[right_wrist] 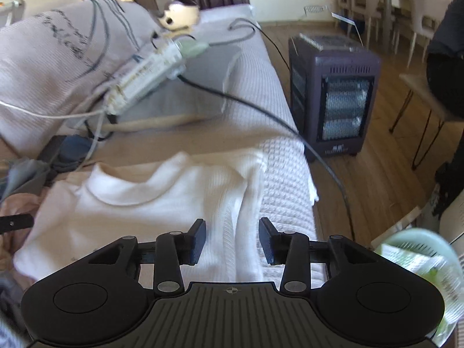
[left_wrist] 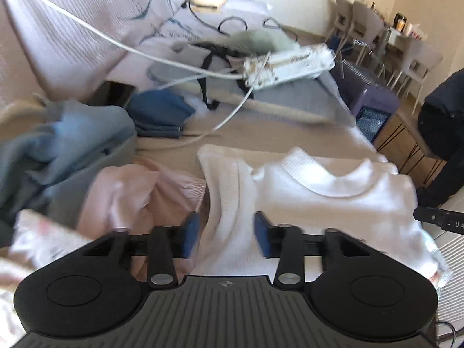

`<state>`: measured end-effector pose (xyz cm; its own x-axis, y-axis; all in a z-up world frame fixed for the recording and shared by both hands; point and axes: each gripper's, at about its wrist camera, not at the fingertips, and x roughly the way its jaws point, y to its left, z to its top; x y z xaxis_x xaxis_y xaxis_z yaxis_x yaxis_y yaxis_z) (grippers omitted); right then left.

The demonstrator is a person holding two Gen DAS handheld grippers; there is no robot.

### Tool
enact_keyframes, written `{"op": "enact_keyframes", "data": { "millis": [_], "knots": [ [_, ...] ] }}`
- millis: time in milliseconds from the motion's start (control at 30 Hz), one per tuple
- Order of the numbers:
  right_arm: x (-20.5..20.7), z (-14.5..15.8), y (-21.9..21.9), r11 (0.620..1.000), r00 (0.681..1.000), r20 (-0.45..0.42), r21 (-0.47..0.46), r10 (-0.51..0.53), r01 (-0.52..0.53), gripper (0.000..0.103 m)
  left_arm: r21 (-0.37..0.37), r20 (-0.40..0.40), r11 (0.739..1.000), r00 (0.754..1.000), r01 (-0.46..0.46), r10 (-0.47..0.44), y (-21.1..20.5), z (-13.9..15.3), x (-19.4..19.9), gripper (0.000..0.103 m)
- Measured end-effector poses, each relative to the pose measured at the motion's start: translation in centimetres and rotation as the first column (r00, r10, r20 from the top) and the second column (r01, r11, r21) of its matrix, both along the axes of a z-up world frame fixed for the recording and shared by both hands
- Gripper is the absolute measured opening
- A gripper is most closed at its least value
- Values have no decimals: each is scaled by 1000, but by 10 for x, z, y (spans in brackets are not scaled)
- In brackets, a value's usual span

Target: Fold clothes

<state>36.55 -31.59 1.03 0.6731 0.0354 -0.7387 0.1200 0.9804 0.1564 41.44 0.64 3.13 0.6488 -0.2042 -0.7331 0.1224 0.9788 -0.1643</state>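
A white ribbed sweater (left_wrist: 319, 197) lies flat, collar away, on a sofa, spread for folding. The left hand-held gripper (left_wrist: 226, 235) straddles one folded-in sleeve, jaws partly open, pads not pressing. The right hand-held gripper (right_wrist: 232, 240) stands likewise over the opposite sleeve fold, gripping nothing. Pink clothes (left_wrist: 130, 197) wait beside the left one.

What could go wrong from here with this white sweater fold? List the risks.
1. The white ribbed knit sweater reaches the sofa's front edge on the right; a pull by the right gripper could drag it off.
2. The crumpled pale pink garment touches the sweater's folded sleeve beside the left gripper, so it might get pinched too.
3. The grey cable trails near the sweater's far corner and could snag.
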Motion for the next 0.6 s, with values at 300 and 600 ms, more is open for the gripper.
{"op": "enact_keyframes", "data": {
  "millis": [300, 600],
  "knots": [
    [-43, 15, 32, 995, 993, 63, -11, 102, -102, 24, -3, 0, 992, 992, 125, -125, -32, -13, -34, 21],
    [-31, -33, 43, 992, 994, -58, -87, 88, -92, 21, -28, -125, 997, 989, 71, -74, -19, -68, -18, 21]
  ]
}}
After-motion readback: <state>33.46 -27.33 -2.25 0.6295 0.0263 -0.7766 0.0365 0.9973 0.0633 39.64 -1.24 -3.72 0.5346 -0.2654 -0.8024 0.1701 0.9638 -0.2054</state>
